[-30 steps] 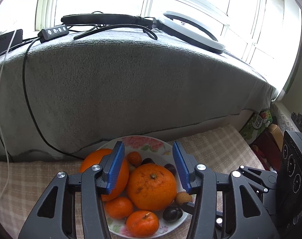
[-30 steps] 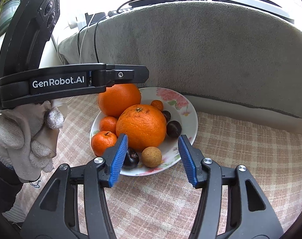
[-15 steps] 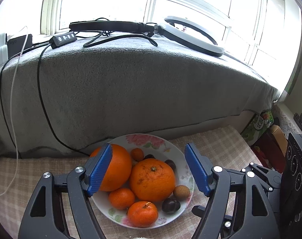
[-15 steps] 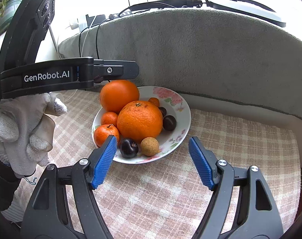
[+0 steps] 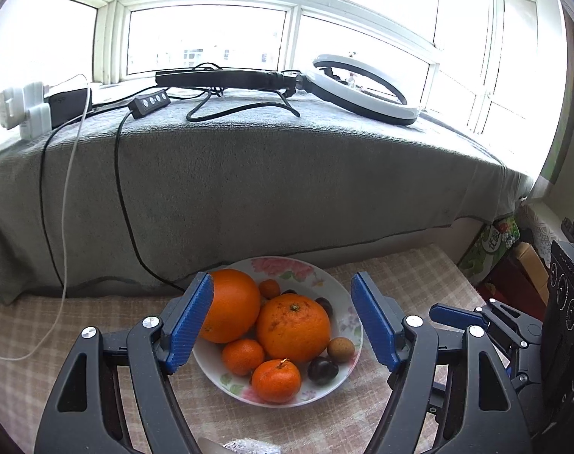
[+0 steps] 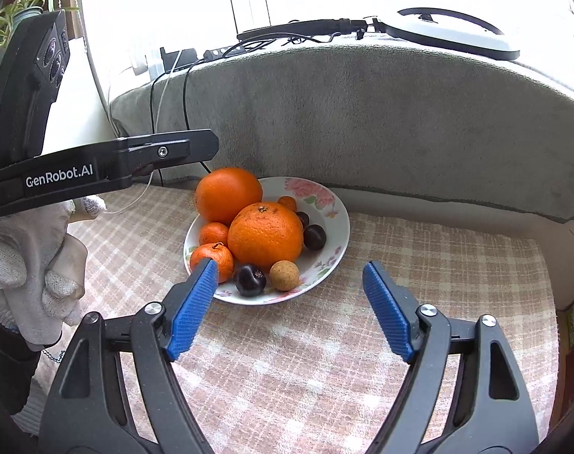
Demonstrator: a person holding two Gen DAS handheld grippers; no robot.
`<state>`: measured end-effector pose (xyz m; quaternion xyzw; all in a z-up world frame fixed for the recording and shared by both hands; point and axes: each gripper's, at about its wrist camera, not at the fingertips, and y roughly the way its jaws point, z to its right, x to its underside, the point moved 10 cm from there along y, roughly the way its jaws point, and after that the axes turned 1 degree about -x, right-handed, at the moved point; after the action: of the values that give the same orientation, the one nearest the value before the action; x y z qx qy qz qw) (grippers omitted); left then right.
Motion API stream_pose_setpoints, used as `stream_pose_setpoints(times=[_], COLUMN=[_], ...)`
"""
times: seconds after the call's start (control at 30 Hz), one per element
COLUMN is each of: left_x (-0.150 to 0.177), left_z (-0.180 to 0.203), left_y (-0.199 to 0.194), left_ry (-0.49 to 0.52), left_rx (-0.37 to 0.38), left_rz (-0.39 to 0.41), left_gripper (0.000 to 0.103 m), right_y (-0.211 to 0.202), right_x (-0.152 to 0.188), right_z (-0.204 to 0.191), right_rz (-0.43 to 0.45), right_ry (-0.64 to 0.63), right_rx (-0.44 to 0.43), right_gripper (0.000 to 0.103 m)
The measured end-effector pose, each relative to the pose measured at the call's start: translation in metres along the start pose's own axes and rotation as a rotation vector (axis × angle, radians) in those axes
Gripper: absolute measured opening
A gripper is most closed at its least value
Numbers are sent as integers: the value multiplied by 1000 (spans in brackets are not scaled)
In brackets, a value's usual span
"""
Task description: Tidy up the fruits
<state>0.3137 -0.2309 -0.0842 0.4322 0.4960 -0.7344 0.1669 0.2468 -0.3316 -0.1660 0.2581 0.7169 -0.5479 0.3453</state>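
Note:
A white floral plate (image 5: pixel 309 274) (image 6: pixel 336 208) on a checked cloth holds two large oranges (image 5: pixel 292 327) (image 6: pixel 264 236), several small mandarins (image 5: pixel 276 380) (image 6: pixel 211 257), dark plums (image 5: pixel 322 370) (image 6: pixel 251 280) and a tan longan (image 5: pixel 340 349) (image 6: pixel 284 274). My left gripper (image 5: pixel 283 319) is open and empty, its blue pads either side of the plate, above it. My right gripper (image 6: pixel 289 308) is open and empty, just in front of the plate's near rim. The left gripper's body (image 6: pixel 97 168) shows at the left of the right wrist view.
A grey towel-covered ledge (image 5: pixel 268 174) rises right behind the plate, with a ring light (image 5: pixel 362 90), cables (image 5: pixel 124 196) and chargers (image 5: pixel 22 109) on top. Boxes (image 5: pixel 495 242) stand at the right edge. Checked cloth (image 6: pixel 325 359) spreads in front of the plate.
Both grippers have opened wider and drawn back and up from the plate. The fruit has not moved.

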Motion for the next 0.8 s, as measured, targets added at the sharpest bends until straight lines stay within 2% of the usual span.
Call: stream_pose_setpoints(times=[0.07,0.1,0.43,0.63,0.8], left_x=[1,2,22,48,65], left_z=[0,0,-2,-7,-9], left_y=[-10,-15,-69,-91,-103], left_ry=[-3,-4,-14,-5,-23], left_rx=[-8,-12,-61,-110,-121], left_rz=[13,21,73,69,57], left_gripper=[77,82,82,82,82], right_y=[-8,-11,-47,-70,-84], right_x=[-1,-2,5,13,21], right_z=[-2,-3,-5,-7,-13], right_rz=[23,27,70,96,112], right_ry=[6,7,32,41,50], right_rx=[7,6,65,108,129], right_gripper=[95,95,97,98,98])
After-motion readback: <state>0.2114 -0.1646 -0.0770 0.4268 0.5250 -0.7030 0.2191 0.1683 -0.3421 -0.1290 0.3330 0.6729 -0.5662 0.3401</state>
